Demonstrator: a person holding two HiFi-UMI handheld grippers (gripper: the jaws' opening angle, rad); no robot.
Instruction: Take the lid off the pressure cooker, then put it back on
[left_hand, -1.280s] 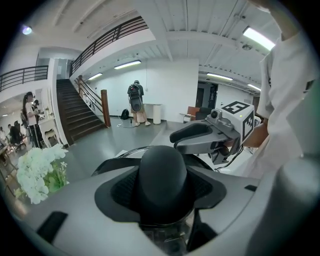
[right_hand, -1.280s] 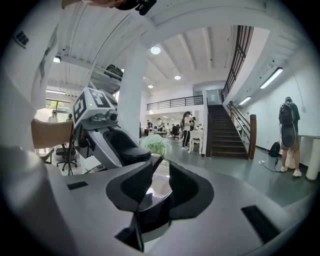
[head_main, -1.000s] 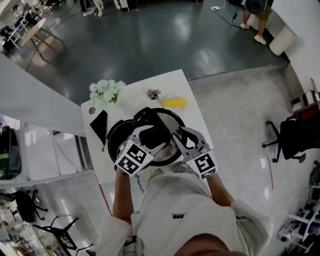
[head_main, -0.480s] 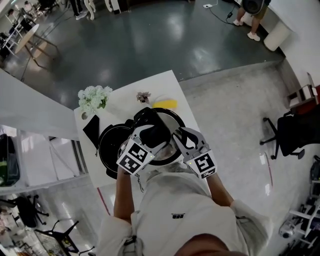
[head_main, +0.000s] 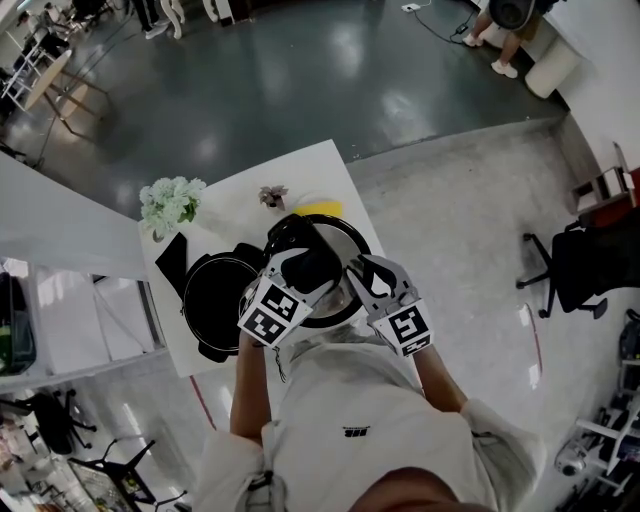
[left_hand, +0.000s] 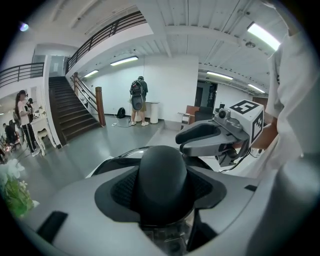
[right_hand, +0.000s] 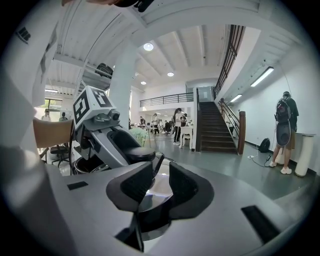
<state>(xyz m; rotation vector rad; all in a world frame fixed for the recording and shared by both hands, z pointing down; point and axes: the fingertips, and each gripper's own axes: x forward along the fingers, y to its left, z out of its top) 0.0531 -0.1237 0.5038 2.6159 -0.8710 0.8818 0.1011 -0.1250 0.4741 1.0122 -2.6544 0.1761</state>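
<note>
My left gripper (head_main: 303, 268) is shut on the black knob (left_hand: 162, 182) of the glass lid (head_main: 345, 238), which hangs in the air. The black pot (head_main: 213, 300) stands open on the white table (head_main: 250, 175), left of the lid. Part of the lid hangs past the table's right edge. My right gripper (head_main: 368, 283) lies over the lid's right rim. Its pads (right_hand: 182, 187) stand a narrow gap apart, with the shiny lid (right_hand: 159, 194) showing through the gap. Whether they pinch anything is unclear. The right gripper view also shows the left gripper (right_hand: 127, 150) and the pot (right_hand: 86, 166).
On the table behind the pot are a bunch of pale flowers (head_main: 168, 203), a small plant (head_main: 270, 195), a yellow thing (head_main: 318, 210) and a flat black object (head_main: 172, 262). An office chair (head_main: 590, 265) stands on the floor to the right. People stand far off.
Both grippers have carried the lid to the right, away from the pot. The pot's dark opening, half covered a second ago, now lies bare to the lid's left.
</note>
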